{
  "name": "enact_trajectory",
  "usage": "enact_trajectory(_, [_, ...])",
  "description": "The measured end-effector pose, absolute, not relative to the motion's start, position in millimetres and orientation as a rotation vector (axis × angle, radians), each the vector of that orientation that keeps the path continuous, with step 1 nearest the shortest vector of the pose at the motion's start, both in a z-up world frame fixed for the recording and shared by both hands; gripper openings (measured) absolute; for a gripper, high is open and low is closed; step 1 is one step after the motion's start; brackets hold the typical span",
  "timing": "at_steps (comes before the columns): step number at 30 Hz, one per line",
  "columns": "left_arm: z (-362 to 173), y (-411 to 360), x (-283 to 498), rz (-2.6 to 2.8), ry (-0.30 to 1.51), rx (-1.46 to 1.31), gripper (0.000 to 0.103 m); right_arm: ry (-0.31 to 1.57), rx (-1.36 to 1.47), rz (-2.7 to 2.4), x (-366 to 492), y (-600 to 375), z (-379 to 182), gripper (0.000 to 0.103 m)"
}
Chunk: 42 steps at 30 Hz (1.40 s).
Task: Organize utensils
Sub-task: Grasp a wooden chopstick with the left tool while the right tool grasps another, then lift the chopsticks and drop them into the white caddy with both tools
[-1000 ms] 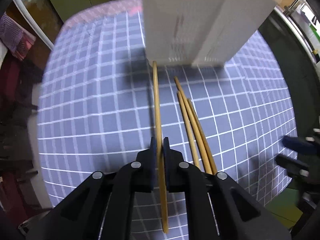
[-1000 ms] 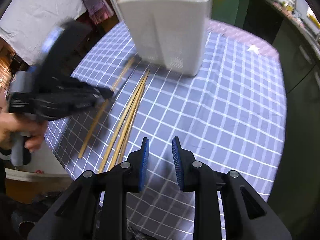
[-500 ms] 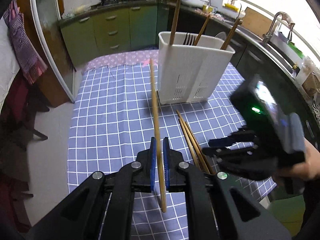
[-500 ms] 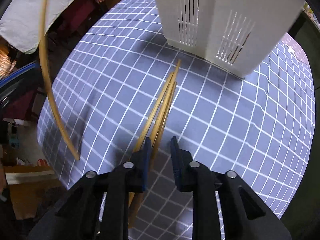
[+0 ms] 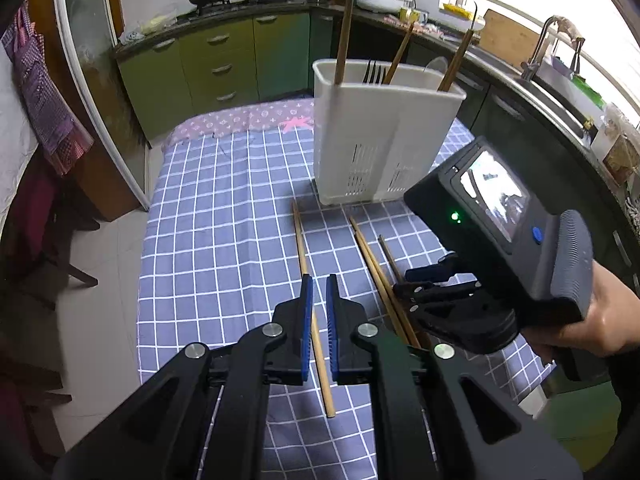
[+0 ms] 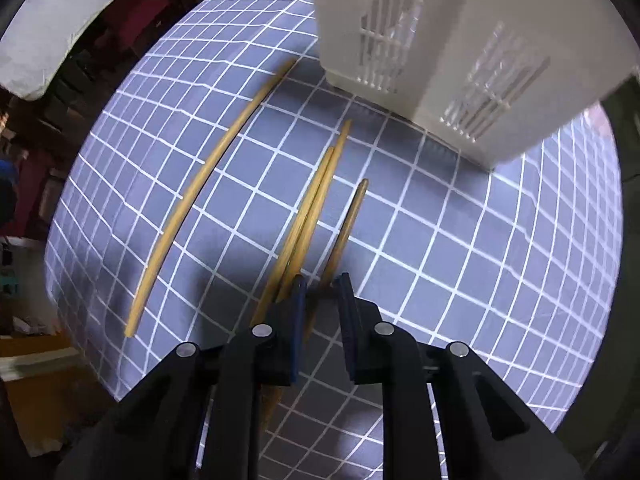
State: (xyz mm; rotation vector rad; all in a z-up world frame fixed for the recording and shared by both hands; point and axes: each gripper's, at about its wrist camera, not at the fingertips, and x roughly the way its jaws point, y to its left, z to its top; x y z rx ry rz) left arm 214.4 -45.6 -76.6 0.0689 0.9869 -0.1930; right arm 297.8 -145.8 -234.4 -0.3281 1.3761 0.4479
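Right wrist view: the right fingers [image 6: 320, 300] stand a little apart, straddling the near end of a dark chopstick [image 6: 348, 220], pads not pressing it. Just left of them lies a pair of chopsticks [image 6: 312, 200]; farther left, a lone chopstick [image 6: 200, 184]. Ahead stands the white utensil holder [image 6: 440, 40] on the checked counter [image 6: 460, 260]. Left wrist view: the left fingers [image 5: 319, 320] are all but together and seem empty, with the lone chopstick on the counter showing through their slit.

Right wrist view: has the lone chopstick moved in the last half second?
Yes. The lone chopstick came down and rightward: it hung past the checked cloth's left edge, and now lies on it, tip near the white holder.
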Motion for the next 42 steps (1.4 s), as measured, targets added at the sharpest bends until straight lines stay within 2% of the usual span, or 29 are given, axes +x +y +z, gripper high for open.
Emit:
enact_trajectory(7, [-115, -49, 254, -0.151, 1.165, 0.065, 0.008, 1.386, -0.37, 0.434, 296, -149, -236, 0.01])
enact_trajectory(9, [-124, -48, 265, -0.139, 1.2, 0.05, 0.013, 1.389, -0.36, 0.405, 296, -156, -237, 0.007])
enact_trajectory(15, [-150, -52, 296, -0.122, 1.277, 0.049, 0.024, 1.399, -0.302, 0.345, 298, -198, -239, 0.007])
enact_trajectory(27, [-167, -60, 326, -0.06, 1.349, 0.059, 0.025, 1.39, -0.294, 0.374, 300, -209, -242, 0.007])
enact_trajectory(30, [-170, -61, 329, -0.058, 1.354, 0.048, 0.022, 1.391, -0.294, 0.38, 299, -211, -240, 0.007])
enact_trajectory(34, [-173, -61, 336, -0.062, 1.356, 0.054, 0.006, 1.395, -0.297, 0.381, 300, -211, -239, 0.007])
enact_trajectory(42, [-157, -58, 328, -0.092, 1.325, 0.047, 0.006, 1.382, -0.283, 0.379, 299, -211, -239, 0.007])
